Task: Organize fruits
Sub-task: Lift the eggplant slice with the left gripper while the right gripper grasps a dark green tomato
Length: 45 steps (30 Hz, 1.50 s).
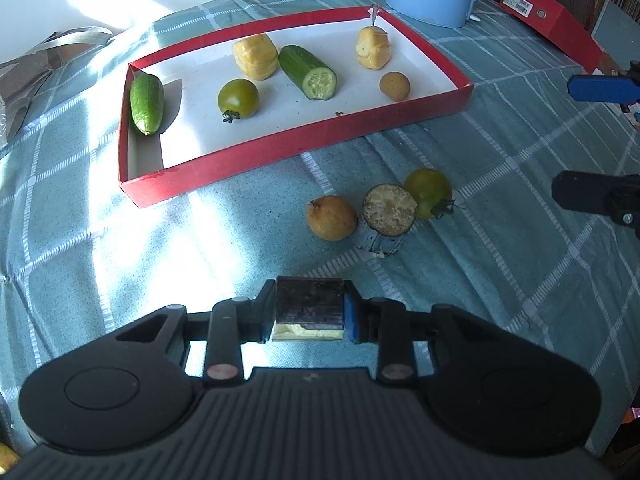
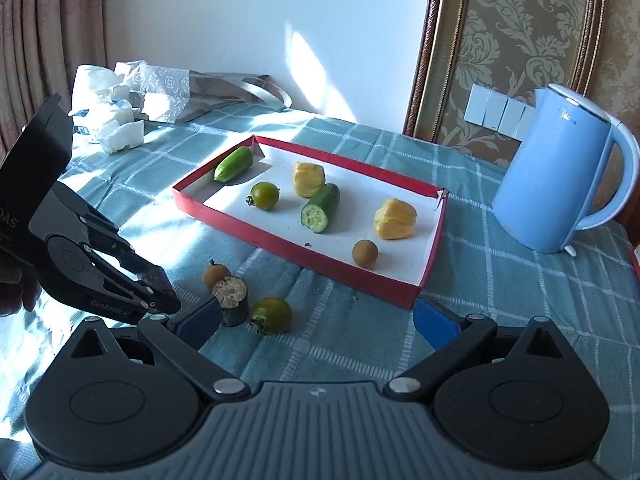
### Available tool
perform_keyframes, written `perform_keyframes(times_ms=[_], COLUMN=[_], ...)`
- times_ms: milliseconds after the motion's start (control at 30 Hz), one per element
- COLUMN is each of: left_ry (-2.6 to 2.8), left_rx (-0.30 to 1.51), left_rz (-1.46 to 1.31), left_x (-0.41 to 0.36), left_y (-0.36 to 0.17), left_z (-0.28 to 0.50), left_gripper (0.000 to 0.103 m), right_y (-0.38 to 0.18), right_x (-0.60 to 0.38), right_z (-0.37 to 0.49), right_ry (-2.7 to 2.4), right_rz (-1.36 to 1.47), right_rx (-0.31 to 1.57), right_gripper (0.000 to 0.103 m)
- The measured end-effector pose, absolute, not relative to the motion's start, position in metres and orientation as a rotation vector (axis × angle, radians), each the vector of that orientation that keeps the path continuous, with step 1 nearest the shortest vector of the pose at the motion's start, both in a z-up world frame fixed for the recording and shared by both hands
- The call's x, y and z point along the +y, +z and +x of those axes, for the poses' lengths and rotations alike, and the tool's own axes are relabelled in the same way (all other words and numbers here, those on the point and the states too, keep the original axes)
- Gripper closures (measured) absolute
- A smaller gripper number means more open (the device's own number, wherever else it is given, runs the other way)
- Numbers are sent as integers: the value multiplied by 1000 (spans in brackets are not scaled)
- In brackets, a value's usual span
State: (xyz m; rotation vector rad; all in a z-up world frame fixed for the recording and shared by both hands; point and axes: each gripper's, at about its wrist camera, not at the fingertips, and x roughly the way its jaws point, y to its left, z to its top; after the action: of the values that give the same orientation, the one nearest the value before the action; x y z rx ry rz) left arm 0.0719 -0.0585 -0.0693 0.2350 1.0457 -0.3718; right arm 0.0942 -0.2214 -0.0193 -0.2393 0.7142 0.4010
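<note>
My left gripper [image 1: 309, 314] is shut on a dark-skinned eggplant chunk [image 1: 310, 300] with pale flesh, held low over the cloth. Ahead of it on the cloth lie a brown longan [image 1: 331, 217], a second eggplant piece [image 1: 387, 216] and a green tomato [image 1: 429, 192]. The red tray [image 1: 296, 140] holds two cucumber pieces, a green tomato, two yellow fruit pieces and a longan. My right gripper [image 2: 316, 316] stands open and empty, with the loose tomato [image 2: 272, 314] and eggplant piece [image 2: 233, 298] just ahead of its left finger. The left gripper [image 2: 160, 296] shows at the left of the right wrist view.
A blue kettle [image 2: 560, 184] stands right of the tray. A red box lid [image 1: 560, 24] lies at the far right. Crumpled tissues and a bag [image 2: 120, 112] sit at the back left. A checked teal cloth [image 1: 500, 280] covers the table.
</note>
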Motion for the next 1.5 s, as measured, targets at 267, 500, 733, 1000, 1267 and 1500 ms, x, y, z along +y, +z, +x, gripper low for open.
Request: perform_keyframes(times_ms=[267, 500, 733, 1000, 1267, 1500], left_ry=[-291, -243, -221, -206, -208, -202], left_rx=[1046, 1047, 1053, 1054, 1051, 1049], left_rz=[217, 212, 211, 210, 210, 212], left_x=[-43, -33, -28, -29, -31, -31], left_y=[-66, -64, -64, -64, -62, -60], left_z=[76, 77, 77, 79, 79, 77], left_gripper=[73, 73, 73, 73, 73, 73], right_y=[-33, -51, -64, -73, -78, -85], right_x=[-198, -192, -191, -183, -178, -177], right_z=[109, 128, 140, 146, 156, 161], right_ry=[481, 571, 620, 666, 707, 735], right_rz=[-320, -330, -354, -419, -434, -451], right_rx=[725, 780, 831, 865, 905, 937], right_gripper=[0, 6, 27, 43, 55, 68])
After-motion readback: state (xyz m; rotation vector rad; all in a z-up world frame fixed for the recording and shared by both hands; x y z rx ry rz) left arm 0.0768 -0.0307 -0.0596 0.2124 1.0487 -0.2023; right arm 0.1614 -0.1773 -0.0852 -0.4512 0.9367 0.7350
